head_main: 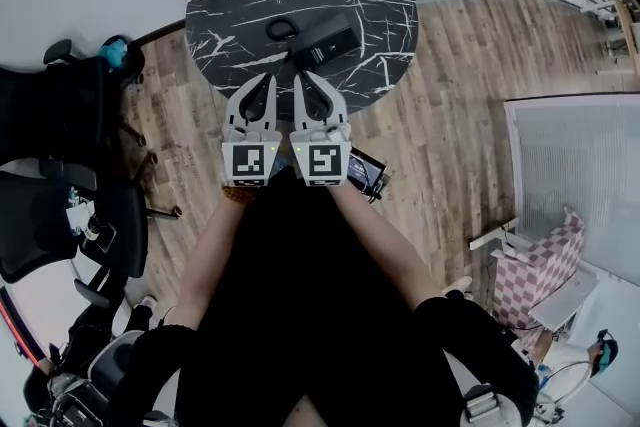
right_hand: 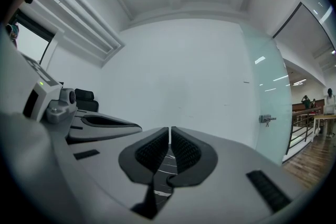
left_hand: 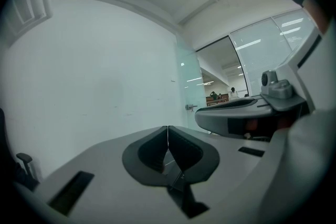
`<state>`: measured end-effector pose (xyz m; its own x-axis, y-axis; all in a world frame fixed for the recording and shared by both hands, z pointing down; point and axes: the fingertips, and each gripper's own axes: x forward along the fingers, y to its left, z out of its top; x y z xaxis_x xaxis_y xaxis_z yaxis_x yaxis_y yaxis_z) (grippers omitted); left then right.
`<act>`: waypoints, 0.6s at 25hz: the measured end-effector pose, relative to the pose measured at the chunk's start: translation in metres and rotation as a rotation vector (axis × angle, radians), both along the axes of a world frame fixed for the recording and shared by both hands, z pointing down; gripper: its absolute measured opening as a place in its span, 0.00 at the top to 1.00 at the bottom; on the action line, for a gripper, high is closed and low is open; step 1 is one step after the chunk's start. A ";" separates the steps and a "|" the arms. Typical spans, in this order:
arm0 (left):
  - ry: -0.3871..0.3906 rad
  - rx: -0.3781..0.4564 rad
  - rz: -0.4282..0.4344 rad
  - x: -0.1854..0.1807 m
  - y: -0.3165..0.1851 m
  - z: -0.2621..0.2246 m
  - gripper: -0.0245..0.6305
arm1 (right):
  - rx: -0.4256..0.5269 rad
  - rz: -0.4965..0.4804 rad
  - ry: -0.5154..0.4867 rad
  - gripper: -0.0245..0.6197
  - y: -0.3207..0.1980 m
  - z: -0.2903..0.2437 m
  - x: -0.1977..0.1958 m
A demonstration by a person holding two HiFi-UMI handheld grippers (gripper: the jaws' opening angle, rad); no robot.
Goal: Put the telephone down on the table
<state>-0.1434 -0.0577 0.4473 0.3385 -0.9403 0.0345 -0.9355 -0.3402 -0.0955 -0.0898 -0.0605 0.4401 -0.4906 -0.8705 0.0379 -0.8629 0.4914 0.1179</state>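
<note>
Both left hand-held gripper and right hand-held gripper pinch shut, empty; only head view shows telephone on worktop.

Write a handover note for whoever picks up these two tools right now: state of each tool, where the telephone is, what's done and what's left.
Left tool: shut, nothing between its jaws, held level by the near edge of the table.
Right tool: shut, empty, side by side with the left one.
Telephone: lying on the table just beyond both tools, touched by neither.
Done: the telephone appears to be set down.
Left: nothing obvious; probably just draw the tools back.
</note>
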 end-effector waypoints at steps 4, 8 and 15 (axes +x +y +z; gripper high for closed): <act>0.007 -0.002 0.001 0.000 0.002 0.001 0.94 | -0.001 0.004 -0.008 0.90 0.002 -0.001 0.001; 0.004 -0.007 0.009 0.000 0.003 0.003 0.94 | -0.003 0.000 -0.003 0.90 0.003 0.000 0.000; 0.012 -0.021 0.016 0.001 0.001 0.006 0.94 | -0.022 -0.003 0.006 0.91 0.004 0.003 0.001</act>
